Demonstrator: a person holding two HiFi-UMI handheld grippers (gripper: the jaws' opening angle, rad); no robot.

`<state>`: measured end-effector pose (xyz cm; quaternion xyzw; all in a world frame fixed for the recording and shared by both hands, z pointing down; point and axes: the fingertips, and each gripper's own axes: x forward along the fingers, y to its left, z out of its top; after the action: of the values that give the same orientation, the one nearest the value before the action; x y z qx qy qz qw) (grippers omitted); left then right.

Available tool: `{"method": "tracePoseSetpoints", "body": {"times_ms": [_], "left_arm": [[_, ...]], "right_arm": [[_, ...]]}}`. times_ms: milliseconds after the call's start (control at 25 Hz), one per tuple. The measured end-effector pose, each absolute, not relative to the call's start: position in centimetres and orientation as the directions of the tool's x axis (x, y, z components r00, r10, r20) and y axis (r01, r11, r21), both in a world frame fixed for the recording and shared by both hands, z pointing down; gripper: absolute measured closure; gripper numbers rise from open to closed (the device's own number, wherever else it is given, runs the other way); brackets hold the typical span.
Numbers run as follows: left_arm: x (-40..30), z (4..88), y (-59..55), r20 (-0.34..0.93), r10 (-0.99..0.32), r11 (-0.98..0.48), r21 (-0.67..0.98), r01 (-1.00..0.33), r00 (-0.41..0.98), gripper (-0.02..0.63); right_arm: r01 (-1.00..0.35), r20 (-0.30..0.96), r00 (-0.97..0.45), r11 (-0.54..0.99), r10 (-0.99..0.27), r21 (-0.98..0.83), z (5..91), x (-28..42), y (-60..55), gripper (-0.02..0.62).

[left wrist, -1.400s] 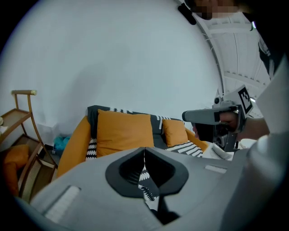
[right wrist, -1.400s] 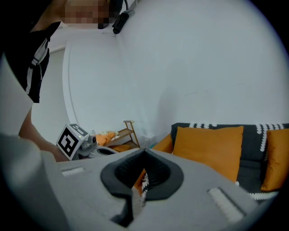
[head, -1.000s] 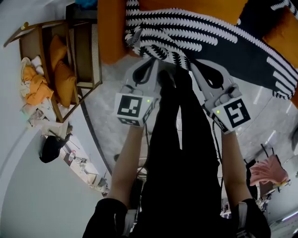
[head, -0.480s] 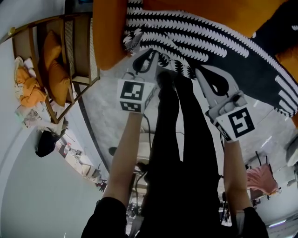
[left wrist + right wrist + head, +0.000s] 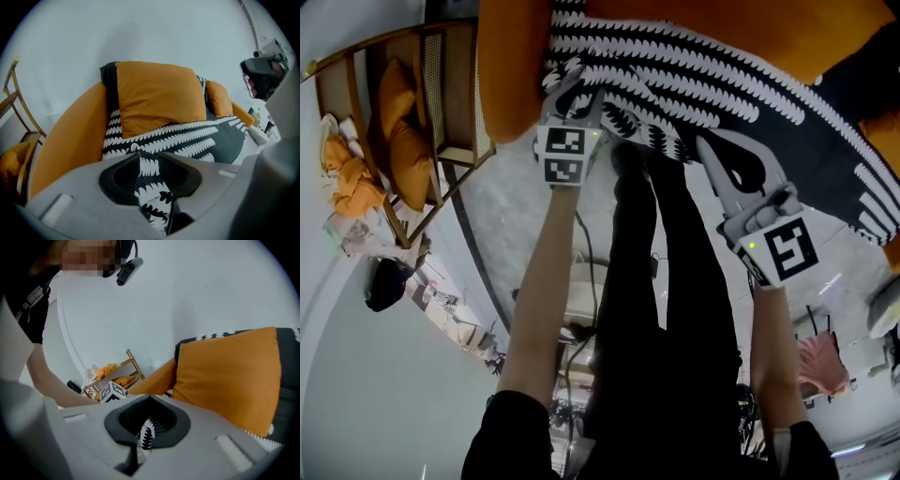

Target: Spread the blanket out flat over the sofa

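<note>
The black blanket (image 5: 722, 84) with white leaf rows lies across the orange sofa (image 5: 511, 66), one edge hanging over the seat front. My left gripper (image 5: 574, 94) is low over the blanket's left front corner. In the left gripper view its jaws (image 5: 149, 159) have just been opening; the blanket (image 5: 187, 140) shows in the gap between them, and the pads are off it. My right gripper (image 5: 705, 141) is at the hanging edge further right. In the right gripper view, the right gripper (image 5: 149, 416) is shut on a fold of blanket (image 5: 146, 437).
Orange cushions (image 5: 154, 93) lean on the sofa back over the blanket. A wooden rack (image 5: 403, 141) with orange pillows and cloths stands to the left. The person's black-clad legs (image 5: 666, 281) stand on the pale marble floor (image 5: 516, 234) right before the sofa.
The left gripper has travelled forward and down to the sofa's front edge, and its jaws have parted and let the blanket go. The right gripper has sunk a little, still gripping the edge.
</note>
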<state>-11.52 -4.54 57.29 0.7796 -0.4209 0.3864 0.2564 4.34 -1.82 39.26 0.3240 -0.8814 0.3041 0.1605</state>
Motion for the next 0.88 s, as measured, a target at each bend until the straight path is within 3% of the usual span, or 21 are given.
{"method": "tracePoseSetpoints", "body": {"times_ms": [560, 880], "left_arm": [[-13.1, 63.1, -5.2, 0.894, -0.365, -0.57, 0.006, -0.821, 0.26, 0.451], [-12.9, 63.6, -5.5, 0.903, -0.345, -0.607, -0.005, -0.794, 0.258, 0.552]], "right_arm": [[-0.659, 0.501, -0.748, 0.577, -0.436, -0.482, 40.3, 4.0, -0.7, 0.592], [-0.644, 0.498, -0.761, 0.575, -0.416, -0.504, 41.0, 3.8, 0.0, 0.592]]}}
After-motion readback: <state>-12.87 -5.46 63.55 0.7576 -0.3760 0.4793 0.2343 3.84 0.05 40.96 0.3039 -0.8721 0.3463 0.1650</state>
